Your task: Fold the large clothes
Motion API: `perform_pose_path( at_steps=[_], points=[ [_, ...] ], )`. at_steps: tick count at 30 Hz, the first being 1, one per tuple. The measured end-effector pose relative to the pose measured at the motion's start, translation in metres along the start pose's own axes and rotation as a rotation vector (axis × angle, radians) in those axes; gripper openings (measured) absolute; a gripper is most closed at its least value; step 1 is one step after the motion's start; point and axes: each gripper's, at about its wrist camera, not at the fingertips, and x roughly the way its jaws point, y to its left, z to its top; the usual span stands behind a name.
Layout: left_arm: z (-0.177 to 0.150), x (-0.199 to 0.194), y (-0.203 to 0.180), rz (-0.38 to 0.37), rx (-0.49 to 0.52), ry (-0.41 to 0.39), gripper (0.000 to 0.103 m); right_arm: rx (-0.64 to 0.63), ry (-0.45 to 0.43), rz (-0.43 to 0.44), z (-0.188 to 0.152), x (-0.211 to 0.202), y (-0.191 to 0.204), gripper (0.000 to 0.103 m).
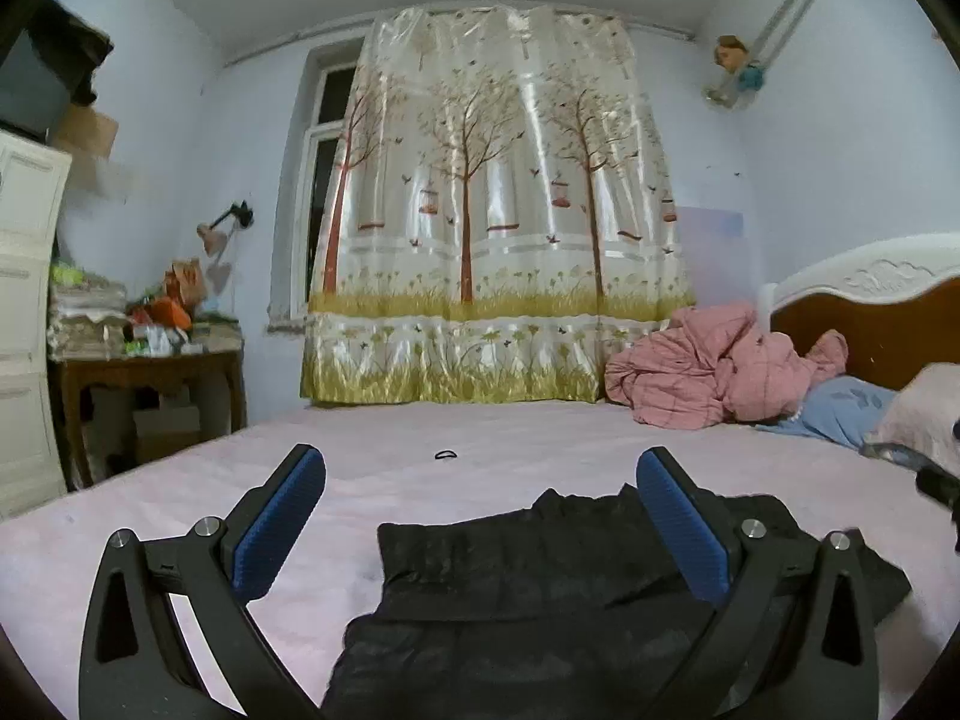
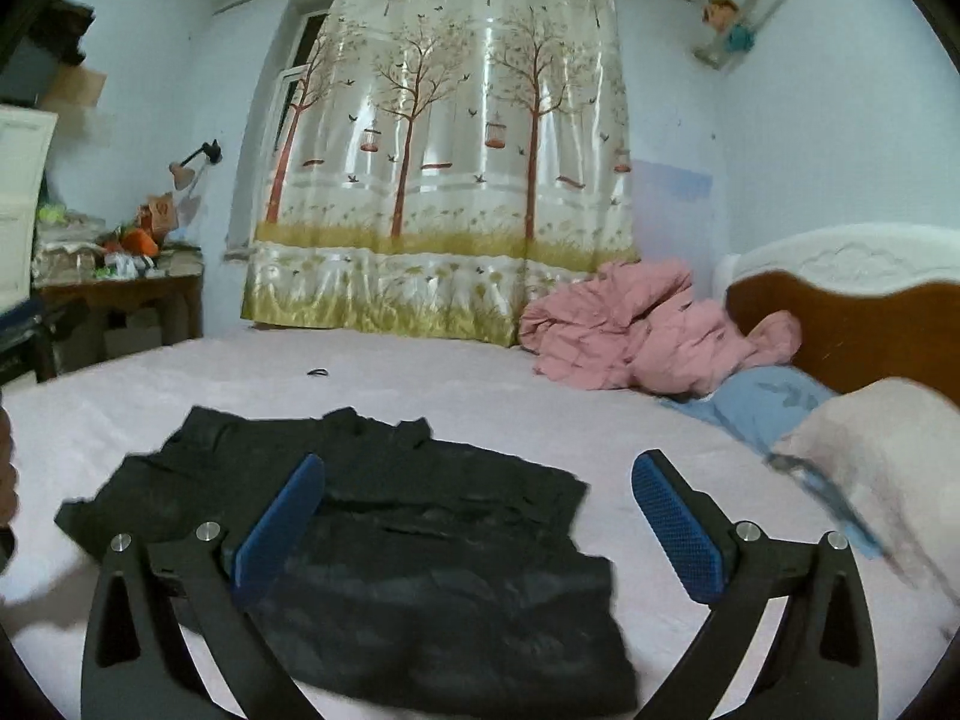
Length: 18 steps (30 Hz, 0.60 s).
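Black garment (image 2: 384,546), one item: soft, thin, limp cloth, partly folded in layers, lying flat on the pink bed sheet (image 2: 420,378), on the near side of the small black hair tie (image 2: 318,372). Light, I judge; it will sag and slide out of its fold if lifted by one point. Best hold: two corners of an outer edge, pinching every layer. My left claw (image 1: 480,525) and right claw (image 2: 477,525): both spread wide, nothing between the pads.
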Motion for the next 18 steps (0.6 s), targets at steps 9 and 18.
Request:
perform_pose_path(
  at_steps=[9, 18],
  points=[
    [-0.033, -0.054, -0.006, 0.015, 0.049, 0.015, 0.103, 0.014, -0.066, -0.064, -0.004, -0.083, -0.006, 0.103],
    [-0.092, -0.063, -0.006, 0.039, 0.087, 0.121, 0.103, 0.065, 0.041, -0.048, -0.043, -0.091, -0.016, 0.103]
  ],
)
